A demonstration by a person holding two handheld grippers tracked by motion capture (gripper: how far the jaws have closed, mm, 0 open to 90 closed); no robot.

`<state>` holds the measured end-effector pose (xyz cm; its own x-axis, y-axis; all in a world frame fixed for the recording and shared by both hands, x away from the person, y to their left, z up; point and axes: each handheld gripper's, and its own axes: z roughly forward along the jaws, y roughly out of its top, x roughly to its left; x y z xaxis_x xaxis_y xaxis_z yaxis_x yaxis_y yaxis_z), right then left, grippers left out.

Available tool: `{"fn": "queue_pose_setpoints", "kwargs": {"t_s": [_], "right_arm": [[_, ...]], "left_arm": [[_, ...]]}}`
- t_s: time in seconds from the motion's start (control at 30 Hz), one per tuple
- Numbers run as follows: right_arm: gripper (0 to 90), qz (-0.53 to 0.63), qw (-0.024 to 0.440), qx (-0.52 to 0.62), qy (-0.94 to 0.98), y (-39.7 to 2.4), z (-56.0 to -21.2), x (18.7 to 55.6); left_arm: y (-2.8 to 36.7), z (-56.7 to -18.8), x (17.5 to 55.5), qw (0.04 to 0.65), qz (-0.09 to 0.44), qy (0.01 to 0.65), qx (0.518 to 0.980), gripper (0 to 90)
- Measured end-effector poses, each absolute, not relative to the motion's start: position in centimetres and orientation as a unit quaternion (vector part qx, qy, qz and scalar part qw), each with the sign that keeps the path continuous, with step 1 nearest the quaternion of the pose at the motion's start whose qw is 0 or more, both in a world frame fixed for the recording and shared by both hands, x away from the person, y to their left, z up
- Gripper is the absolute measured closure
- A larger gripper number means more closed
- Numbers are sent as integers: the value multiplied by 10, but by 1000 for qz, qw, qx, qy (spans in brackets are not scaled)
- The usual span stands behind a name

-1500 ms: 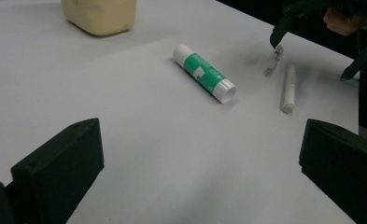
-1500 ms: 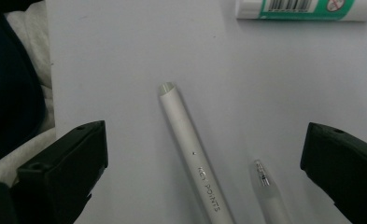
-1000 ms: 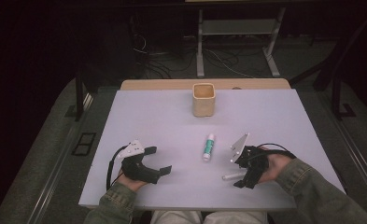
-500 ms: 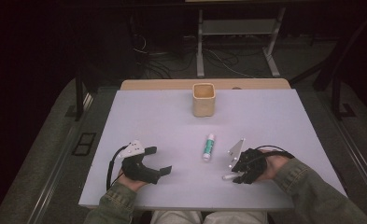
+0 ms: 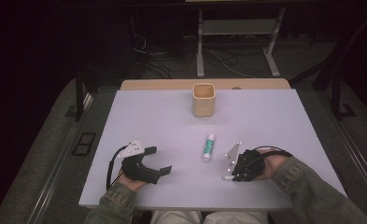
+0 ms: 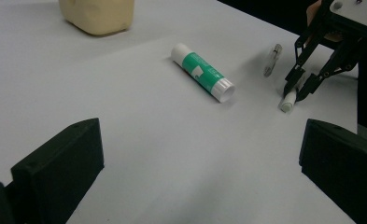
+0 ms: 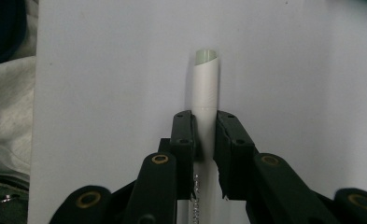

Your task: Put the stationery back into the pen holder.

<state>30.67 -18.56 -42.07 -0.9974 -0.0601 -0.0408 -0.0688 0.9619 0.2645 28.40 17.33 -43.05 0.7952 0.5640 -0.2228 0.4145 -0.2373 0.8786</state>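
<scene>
Between my right gripper's (image 7: pixel 204 135) jaws lies a slim white tube (image 7: pixel 205 88), a marker or pen by the look of it, flat on the white table (image 5: pixel 148 121). The jaws have just been closing and now the pads press on its barrel from both sides, near one end, so most of its length sticks out ahead of the fingertips. I judge the grip is set low like this to lift the tube off the surface in one pull.

Ahead and off to the side of that gripper, a green-and-white glue stick (image 5: pixel 209 146) lies on its side, and farther off a beige square cup (image 5: pixel 203 99) stands upright, likely where things go.

My left gripper (image 5: pixel 158 161) rests on the table with its jaws wide apart and nothing between them.

From the left gripper view I see a small clear cap-like piece (image 6: pixel 272 59) beside the right gripper, too small to make out from the high view.
</scene>
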Motion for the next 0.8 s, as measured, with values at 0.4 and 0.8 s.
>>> {"fn": "queue_pose_setpoints", "kwargs": {"t_s": [0.4,0.8], "right_arm": [[778,138,-8,-27,990,-186,-415,304],[777,210,9,2,978,-190,-376,311]], "left_arm": [[173,-431,284,533,70,311,784,0],[173,-430,284,534,69,312,783,0]]}}
